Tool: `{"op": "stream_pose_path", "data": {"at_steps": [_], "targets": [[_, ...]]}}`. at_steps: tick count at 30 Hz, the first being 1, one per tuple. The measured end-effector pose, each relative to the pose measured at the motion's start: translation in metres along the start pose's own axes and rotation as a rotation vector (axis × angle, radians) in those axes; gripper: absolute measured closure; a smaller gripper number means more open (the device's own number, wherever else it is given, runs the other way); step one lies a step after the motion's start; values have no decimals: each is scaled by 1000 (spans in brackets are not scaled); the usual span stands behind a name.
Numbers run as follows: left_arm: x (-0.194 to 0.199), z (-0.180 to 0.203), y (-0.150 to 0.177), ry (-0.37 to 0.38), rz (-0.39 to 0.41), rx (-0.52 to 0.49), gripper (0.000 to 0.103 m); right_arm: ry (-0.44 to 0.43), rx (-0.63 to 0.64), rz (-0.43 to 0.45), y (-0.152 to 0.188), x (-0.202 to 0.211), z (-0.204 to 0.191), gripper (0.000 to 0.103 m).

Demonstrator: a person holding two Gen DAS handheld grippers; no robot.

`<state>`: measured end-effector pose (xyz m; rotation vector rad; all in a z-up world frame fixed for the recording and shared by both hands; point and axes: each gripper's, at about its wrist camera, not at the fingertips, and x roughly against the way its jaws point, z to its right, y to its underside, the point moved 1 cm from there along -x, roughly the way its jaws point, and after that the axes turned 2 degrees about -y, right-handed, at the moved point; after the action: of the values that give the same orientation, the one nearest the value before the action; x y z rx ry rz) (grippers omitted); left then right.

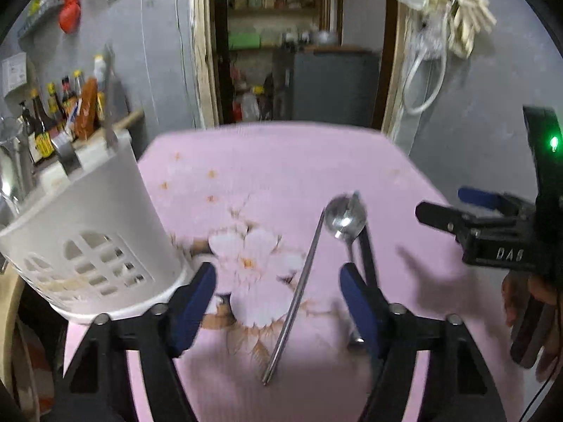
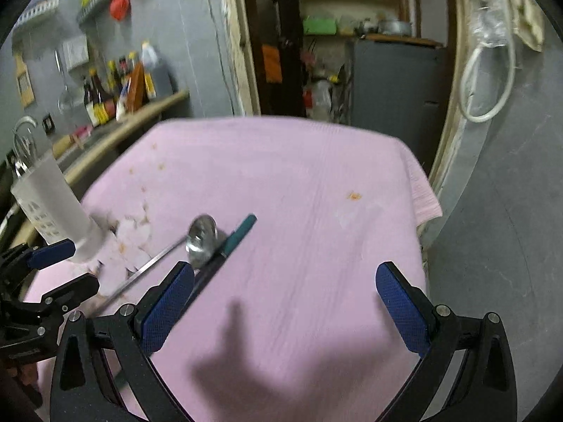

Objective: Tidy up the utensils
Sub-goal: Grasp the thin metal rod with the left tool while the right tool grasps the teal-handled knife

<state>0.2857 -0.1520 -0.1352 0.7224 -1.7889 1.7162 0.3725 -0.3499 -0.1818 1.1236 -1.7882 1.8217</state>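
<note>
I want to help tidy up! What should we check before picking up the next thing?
1. Left tool open: ok, nothing between its fingers.
2. Right tool open: ok, empty.
3. Utensils within reach: ok; the spoon, chopsticks and teal-tipped utensil lie on the pink cloth.
4. Spoon free to lift: not ok; its bowl lies against the teal-tipped utensil.
5. Holder upright: ok, standing at the cloth's left edge.
6. Room in the holder: cannot tell, its inside is hidden.
</note>
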Motion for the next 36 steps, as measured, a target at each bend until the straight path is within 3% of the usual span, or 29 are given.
{"op": "stream_pose_path", "data": {"at_steps": [5, 9, 17, 20, 30, 36], "targets": [[-24, 0, 9, -4, -94, -14, 52, 8, 49, -72, 1, -21, -16, 2], [-32, -3, 16, -13, -140, -1, 57, 16, 94, -112, 3, -31, -34, 2], [-31, -10, 27, 19, -148, 34, 57, 24, 69, -167, 4, -28, -34, 2], [-33, -11, 26, 35, -153, 38, 61, 94, 75, -218, 12, -26, -23, 2], [-49, -6, 4, 61, -175, 23, 69, -4, -20, -182, 12, -16, -22, 3], [-49, -16, 6, 82, -181, 82, 73, 13, 6, -248, 5, -33, -31, 3]]}}
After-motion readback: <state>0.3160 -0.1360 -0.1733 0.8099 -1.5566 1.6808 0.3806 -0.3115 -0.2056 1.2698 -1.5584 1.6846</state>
